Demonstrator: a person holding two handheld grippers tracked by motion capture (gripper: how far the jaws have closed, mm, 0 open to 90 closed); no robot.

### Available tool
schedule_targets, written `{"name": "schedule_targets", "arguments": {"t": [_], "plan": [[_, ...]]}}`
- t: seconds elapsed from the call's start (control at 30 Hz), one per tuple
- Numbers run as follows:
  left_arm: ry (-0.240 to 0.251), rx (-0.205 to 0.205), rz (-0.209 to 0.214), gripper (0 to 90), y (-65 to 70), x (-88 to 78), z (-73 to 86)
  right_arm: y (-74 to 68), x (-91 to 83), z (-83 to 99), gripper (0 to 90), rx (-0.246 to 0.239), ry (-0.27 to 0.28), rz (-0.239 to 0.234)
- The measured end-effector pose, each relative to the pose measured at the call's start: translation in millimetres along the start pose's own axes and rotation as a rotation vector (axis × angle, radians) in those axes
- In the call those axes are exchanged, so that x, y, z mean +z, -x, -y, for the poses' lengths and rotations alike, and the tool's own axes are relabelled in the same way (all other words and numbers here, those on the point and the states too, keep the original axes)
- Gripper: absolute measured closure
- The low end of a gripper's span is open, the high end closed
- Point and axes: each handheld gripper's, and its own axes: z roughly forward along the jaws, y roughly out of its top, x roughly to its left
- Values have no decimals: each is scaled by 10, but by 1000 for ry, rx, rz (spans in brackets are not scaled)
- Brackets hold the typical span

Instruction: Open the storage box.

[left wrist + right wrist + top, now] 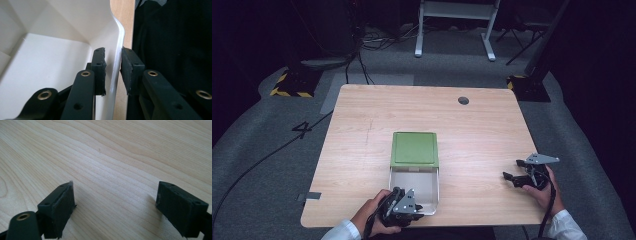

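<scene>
From the high view, a wooden table (362, 130) carries a white box (430, 192) near the person's edge, a little left of centre. A green lid (414, 149) lies flat over the far part of the box, so the near part is uncovered and the pale inside shows. The left gripper (418, 206) sits at the box's near edge, held in the person's left hand (372, 214), with its grey three-cornered plate on top. The right gripper (511, 177) rests well apart on the right side of the table, held in the right hand (544, 192) and pointing toward the box. A small round hole (463, 100) shows in the tabletop near the far edge.

In the left gripper view, the white box (45, 67) takes up the left half, and its thin wall (115, 75) runs up between the two fingers (99, 70). One pad is inside the box and the other outside, and both sit tight against the wall (the grip is closed on the box wall, with nothing but that thin sheet between the pads). Beyond the wall a strip of table (125, 15) shows, then dark cloth.

In the right gripper view, the fingers (62, 205) stand wide apart over bare table (112, 165), holding nothing (only wood grain lies between them).
</scene>
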Motion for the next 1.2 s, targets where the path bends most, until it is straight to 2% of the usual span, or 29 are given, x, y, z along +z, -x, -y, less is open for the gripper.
{"name": "schedule_targets", "arguments": {"t": [0.23,0.6,0.97,1.2], "plan": [[-3,16,15,733,39,-1,3,0,0,0,154,0,0,0],[7,4,26,723,96,-3,27,0,0,0,154,0,0,0],[-3,29,40,727,126,1,4,0,0,0,155,0,0,0],[-4,25,42,726,136,1,-2,0,0,0,155,1,0,0]]}}
